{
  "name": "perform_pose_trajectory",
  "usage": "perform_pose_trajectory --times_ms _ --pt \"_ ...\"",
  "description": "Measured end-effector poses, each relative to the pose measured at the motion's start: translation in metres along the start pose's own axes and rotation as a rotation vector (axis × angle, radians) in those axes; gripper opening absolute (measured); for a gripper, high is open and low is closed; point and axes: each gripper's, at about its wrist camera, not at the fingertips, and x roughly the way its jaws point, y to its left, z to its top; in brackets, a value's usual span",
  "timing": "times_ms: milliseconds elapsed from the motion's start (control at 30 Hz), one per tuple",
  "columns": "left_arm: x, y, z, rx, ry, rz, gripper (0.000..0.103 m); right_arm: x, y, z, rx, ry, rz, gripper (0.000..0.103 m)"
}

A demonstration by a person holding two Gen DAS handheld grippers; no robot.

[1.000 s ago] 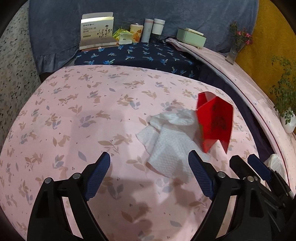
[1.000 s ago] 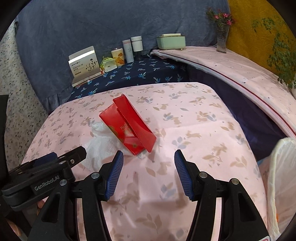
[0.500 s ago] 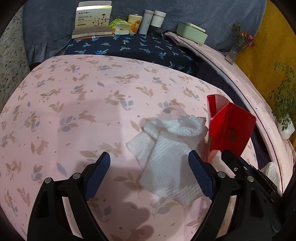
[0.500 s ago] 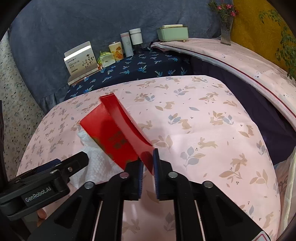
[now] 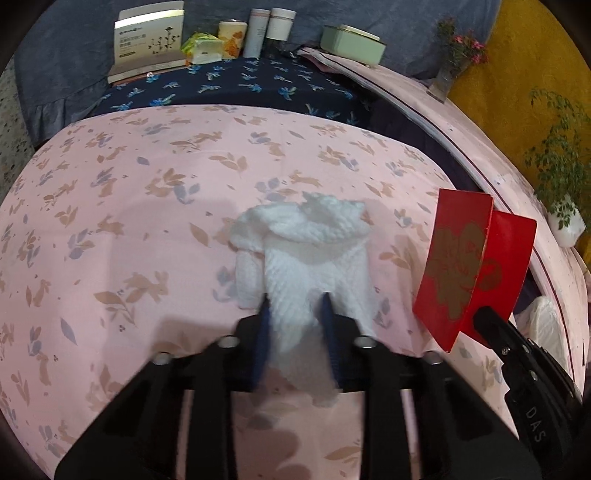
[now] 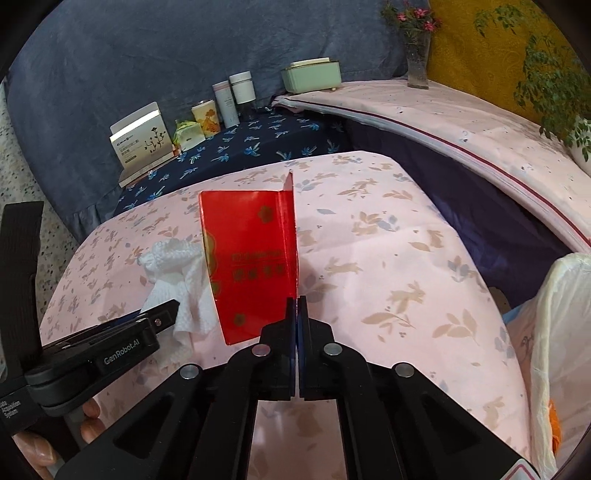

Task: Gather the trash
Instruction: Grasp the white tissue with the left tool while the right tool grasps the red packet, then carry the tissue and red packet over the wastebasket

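Note:
A crumpled white paper towel [image 5: 306, 254] lies on the pink floral cloth [image 5: 147, 206]. My left gripper [image 5: 295, 306] is shut on the towel's near edge. The towel also shows in the right wrist view [image 6: 181, 280], left of a folded red envelope [image 6: 251, 258]. My right gripper [image 6: 296, 306] is shut on the envelope's lower edge and holds it upright above the cloth. In the left wrist view the envelope [image 5: 469, 266] stands to the right of the towel, with the right gripper under it.
A white trash bag [image 6: 565, 347] hangs at the right edge of the table. At the back, on dark blue cloth, stand a white box [image 5: 147, 37], a tissue pack [image 5: 203, 48], cups and bottles [image 5: 273, 29] and a green case [image 5: 351, 44]. A flower vase [image 6: 417, 55] and a plant [image 6: 554, 74] stand at the right.
My left gripper moved forward and closed on the paper towel. My right gripper closed on the red envelope and lifted it upright off the cloth.

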Motion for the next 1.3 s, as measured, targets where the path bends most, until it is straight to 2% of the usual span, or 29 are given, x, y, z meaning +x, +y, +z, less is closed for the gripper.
perform_pose_trajectory --times_ms 67,167,500,967,1300 --pt "-0.002 -0.005 -0.002 0.003 0.0 -0.008 0.007 -0.006 -0.004 -0.002 0.007 -0.006 -0.002 0.001" --pt "-0.011 -0.016 -0.005 0.019 -0.014 -0.013 0.005 -0.015 -0.011 -0.003 0.011 -0.017 -0.008 0.001" --pt "-0.051 -0.067 -0.015 0.079 -0.062 -0.061 0.004 -0.061 -0.046 -0.007 0.054 -0.073 -0.033 0.001" --pt "-0.092 -0.174 -0.045 0.231 -0.093 -0.145 0.004 -0.134 -0.123 -0.019 0.146 -0.163 -0.1 0.001" --pt "-0.11 -0.246 -0.072 0.334 -0.093 -0.209 0.004 -0.172 -0.178 -0.035 0.217 -0.197 -0.168 0.001"
